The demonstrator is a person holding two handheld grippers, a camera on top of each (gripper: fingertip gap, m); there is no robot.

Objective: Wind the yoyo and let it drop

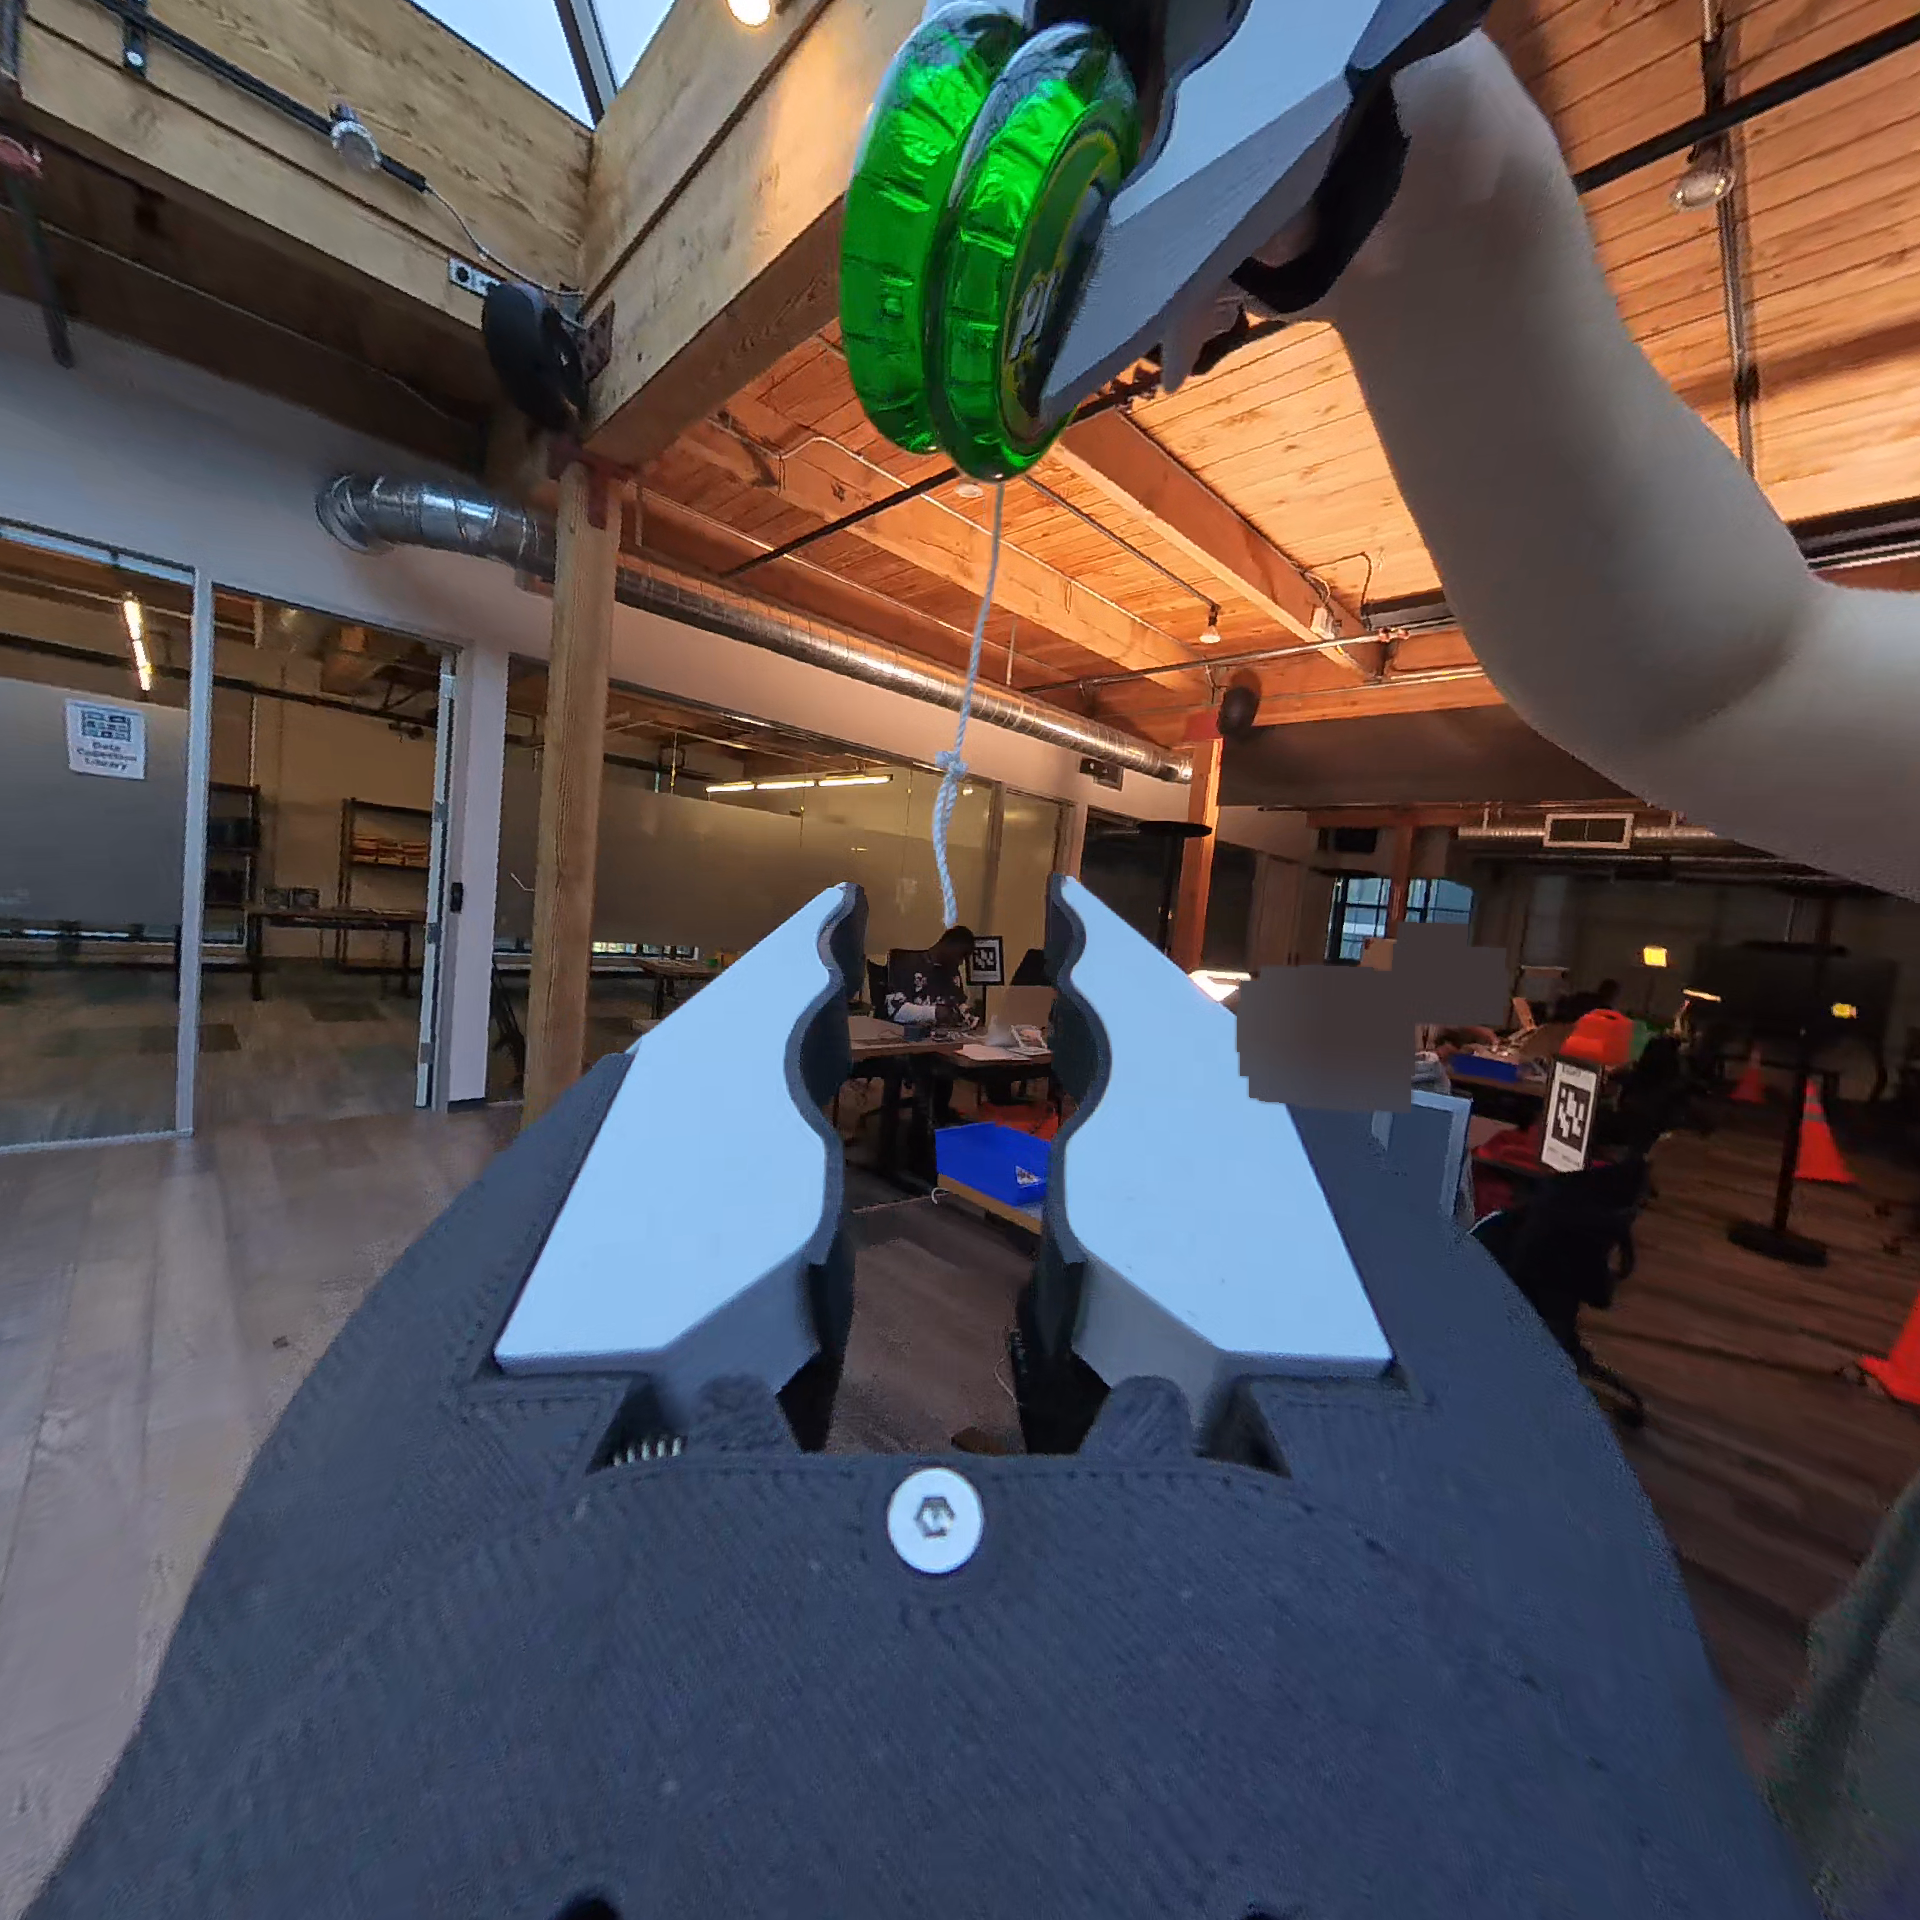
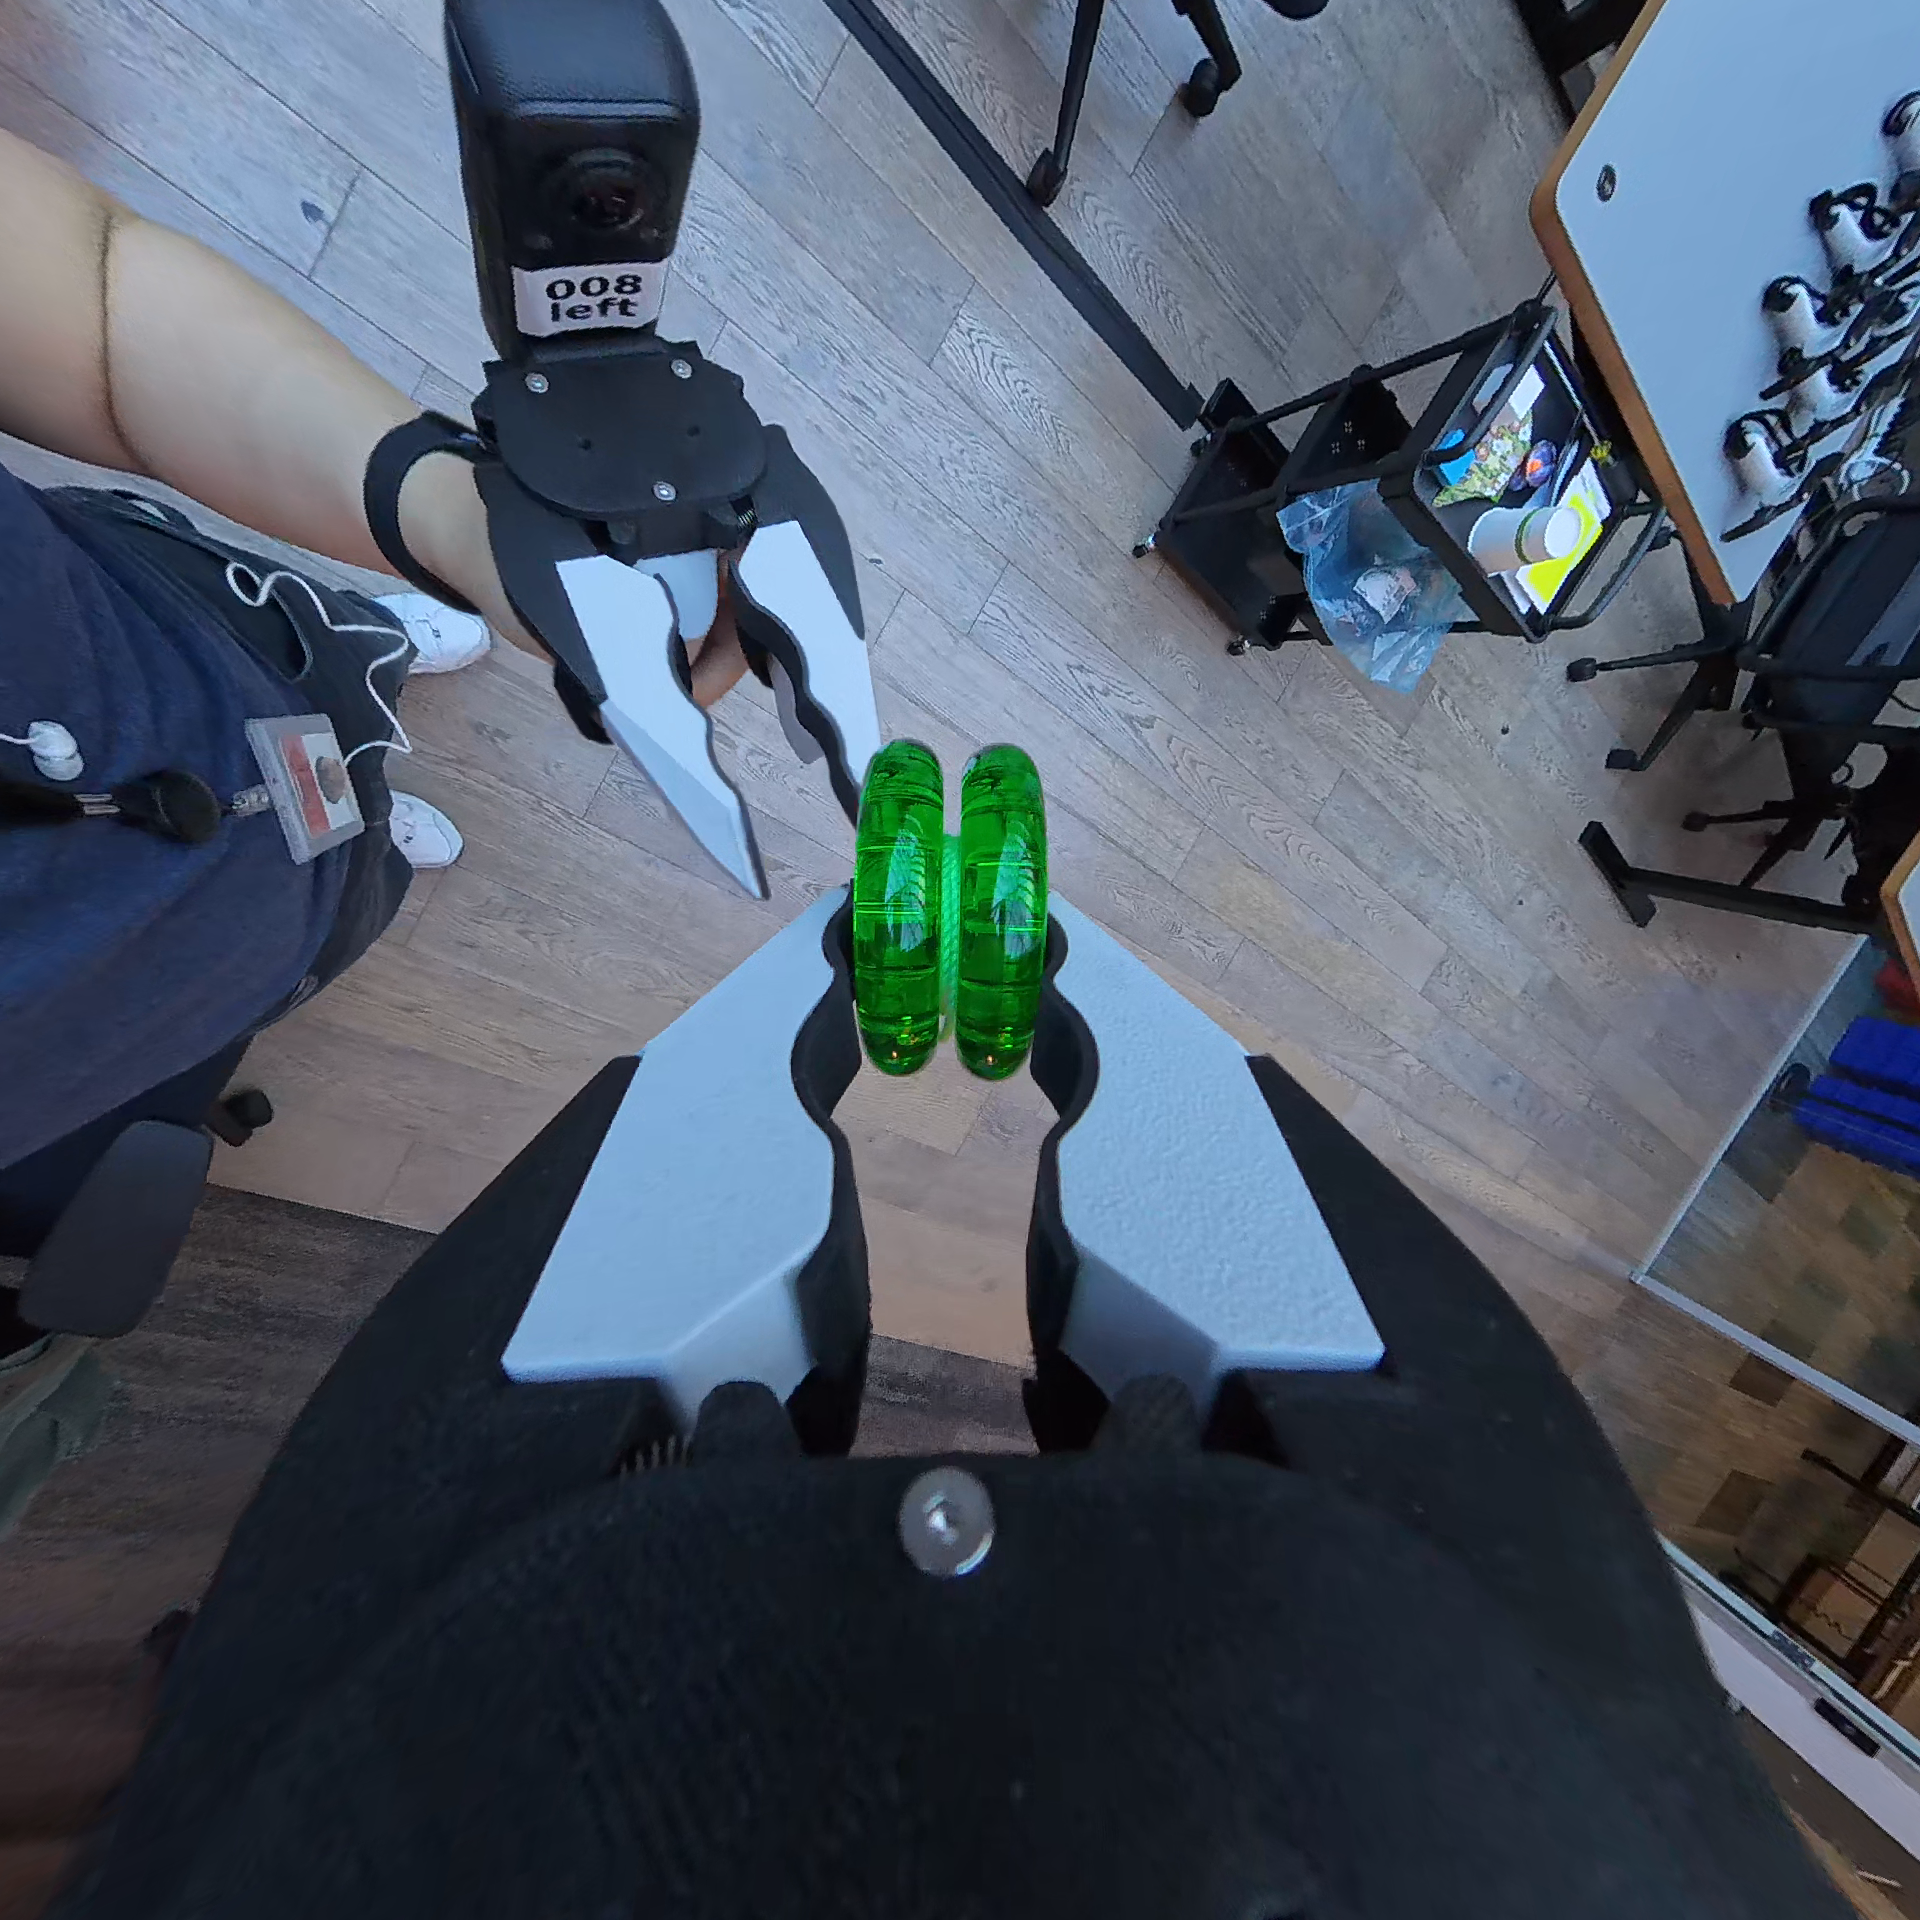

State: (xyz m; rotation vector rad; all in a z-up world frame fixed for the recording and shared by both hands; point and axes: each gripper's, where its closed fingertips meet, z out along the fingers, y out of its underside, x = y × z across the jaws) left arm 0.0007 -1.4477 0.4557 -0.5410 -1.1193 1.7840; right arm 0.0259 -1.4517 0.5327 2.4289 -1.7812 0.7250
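Your right hand-held gripper [image 2: 948,935]: clamped on the green yoyo [image 2: 948,914], one fingertip against each outer face, the groove between the two discs facing your camera. The yoyo is held up in the air, over wooden floor [image 2: 1195,727], with no counter under it.

Your left hand-held gripper [image 1: 954,902]: released, jaws parted with a clear gap, holding nothing. It sits below the yoyo [image 1: 977,239], tips pointing up toward it.

String [image 1: 961,717]: white, hanging from the yoyo's lower edge, knotted partway down. Its end drops to the gap between your left fingertips; you cannot tell whether it touches them.

Around you: a black cart [image 2: 1434,520] with clutter and a white-topped table [image 2: 1704,260], both well apart from the yoyo. Nothing blocks the space beneath it except your left hand-held gripper.
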